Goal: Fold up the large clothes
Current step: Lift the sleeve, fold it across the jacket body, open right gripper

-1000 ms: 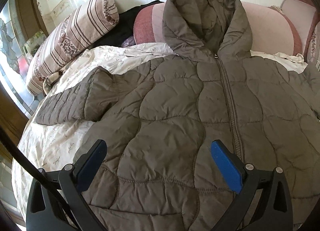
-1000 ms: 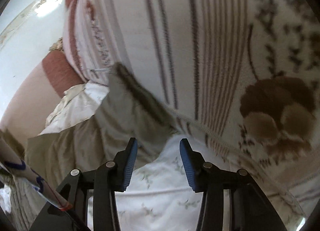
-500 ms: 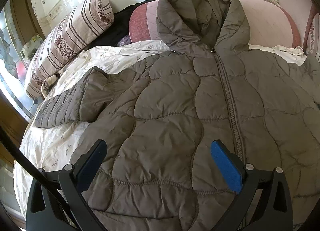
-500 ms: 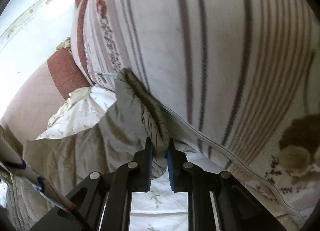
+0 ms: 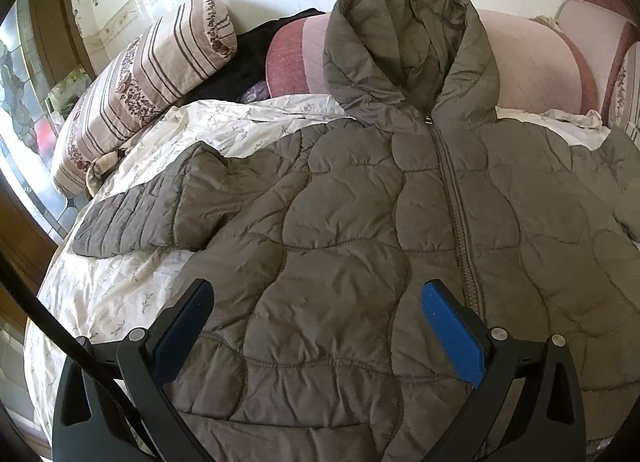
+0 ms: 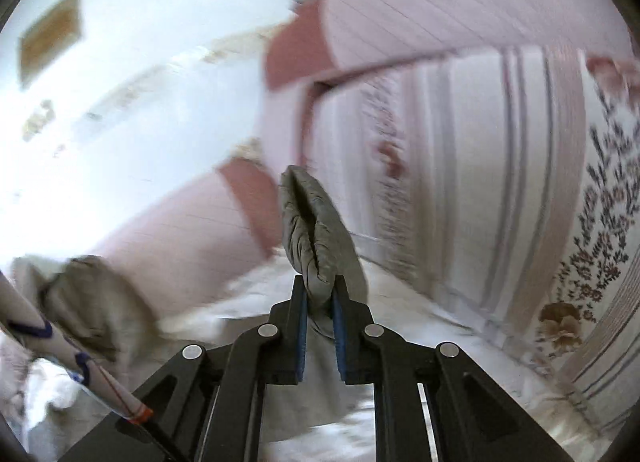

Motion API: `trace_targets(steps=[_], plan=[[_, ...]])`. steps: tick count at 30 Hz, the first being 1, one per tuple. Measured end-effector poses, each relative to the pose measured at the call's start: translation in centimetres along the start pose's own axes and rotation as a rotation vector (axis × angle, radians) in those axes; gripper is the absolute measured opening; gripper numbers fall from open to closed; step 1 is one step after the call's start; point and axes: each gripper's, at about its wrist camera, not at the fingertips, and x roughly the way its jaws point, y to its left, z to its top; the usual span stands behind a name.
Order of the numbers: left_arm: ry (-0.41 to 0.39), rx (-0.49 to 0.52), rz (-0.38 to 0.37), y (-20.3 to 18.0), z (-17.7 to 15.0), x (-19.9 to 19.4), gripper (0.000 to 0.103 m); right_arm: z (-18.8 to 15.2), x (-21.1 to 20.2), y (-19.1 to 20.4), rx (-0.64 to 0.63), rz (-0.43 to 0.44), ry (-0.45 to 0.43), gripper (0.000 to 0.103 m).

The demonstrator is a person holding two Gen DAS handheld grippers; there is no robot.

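Note:
An olive quilted hooded jacket (image 5: 360,222) lies front up on the bed, zipped, hood propped against the pink headboard. Its left sleeve (image 5: 152,214) lies out to the left on the sheet. My left gripper (image 5: 316,302) is open and empty, hovering over the jacket's lower front. In the right wrist view my right gripper (image 6: 319,294) is shut on the cuff of the jacket's right sleeve (image 6: 310,222) and holds it lifted off the bed; the cuff sticks up between the fingers. That view is motion-blurred.
A white floral sheet (image 5: 120,286) covers the bed. A striped floral pillow (image 5: 136,90) lies at the back left beside dark clothes (image 5: 248,58). A pink padded headboard (image 5: 532,66) runs along the back. Another striped pillow (image 6: 500,166) stands close to the right gripper.
My right gripper closed on the right sleeve's cuff and lifted it away from the striped pillow. My left gripper stayed open and drew back a little over the jacket.

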Motion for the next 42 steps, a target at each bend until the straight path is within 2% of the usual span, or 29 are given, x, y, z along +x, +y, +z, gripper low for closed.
trace_targets(steps=[5, 11, 24, 33, 42], plan=[[0.007, -0.007, -0.005, 0.4, 0.1, 0.0, 0.103, 0.3, -4.6, 5.4, -0.032, 0.177, -0.050, 0.012], [-0.005, -0.018, -0.010, 1.1, 0.1, -0.5, 0.103, -1.3, -6.5, 10.8, -0.103, 0.281, -0.054, 0.012], [-0.021, -0.030, -0.011, 1.8, 0.3, -1.0, 0.103, -2.6, -7.8, 14.6, -0.098, 0.446, 0.004, 0.012], [-0.037, -0.059, 0.005, 3.2, 0.4, -1.4, 0.103, -5.9, -6.8, 19.4, -0.115, 0.608, 0.133, 0.012], [-0.040, -0.096, 0.024, 5.8, 0.3, -1.5, 0.103, -10.5, -3.6, 23.6, -0.145, 0.646, 0.267, 0.012]])
